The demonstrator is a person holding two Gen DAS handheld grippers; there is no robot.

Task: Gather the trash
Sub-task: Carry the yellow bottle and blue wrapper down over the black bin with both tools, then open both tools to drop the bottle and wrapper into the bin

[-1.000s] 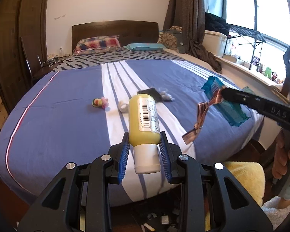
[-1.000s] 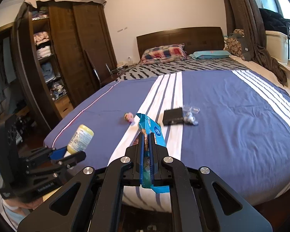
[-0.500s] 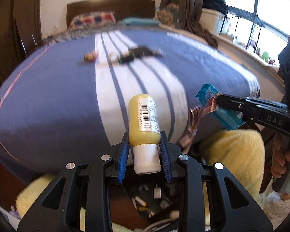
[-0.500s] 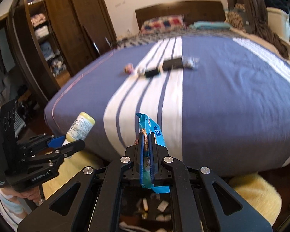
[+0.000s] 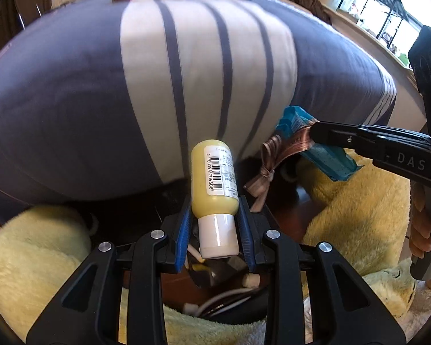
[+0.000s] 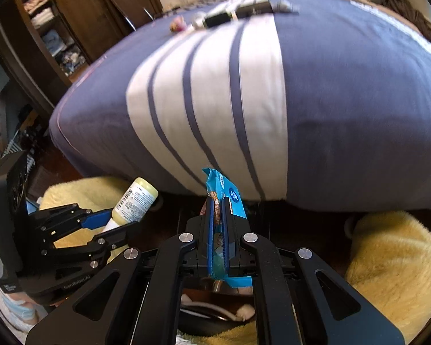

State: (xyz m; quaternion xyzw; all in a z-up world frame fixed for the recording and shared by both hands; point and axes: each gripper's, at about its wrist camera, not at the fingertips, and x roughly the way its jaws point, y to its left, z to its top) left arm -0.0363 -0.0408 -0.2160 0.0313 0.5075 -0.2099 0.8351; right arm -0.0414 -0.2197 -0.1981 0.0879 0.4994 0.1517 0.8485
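While both hand-held tools point down past the foot of a striped bed, each grips one piece of trash. One left tool clamps a yellow bottle near its white cap; one right tool is pinched tight on a blue wrapper, with a brown ribbon dangling beside it. Two fluffy yellow cushions flank a dark bin below, its contents half hidden. Several small items on the far bed are too blurred to identify.

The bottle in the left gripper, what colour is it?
The bottle is yellow with a white cap, clearest in the left wrist view.
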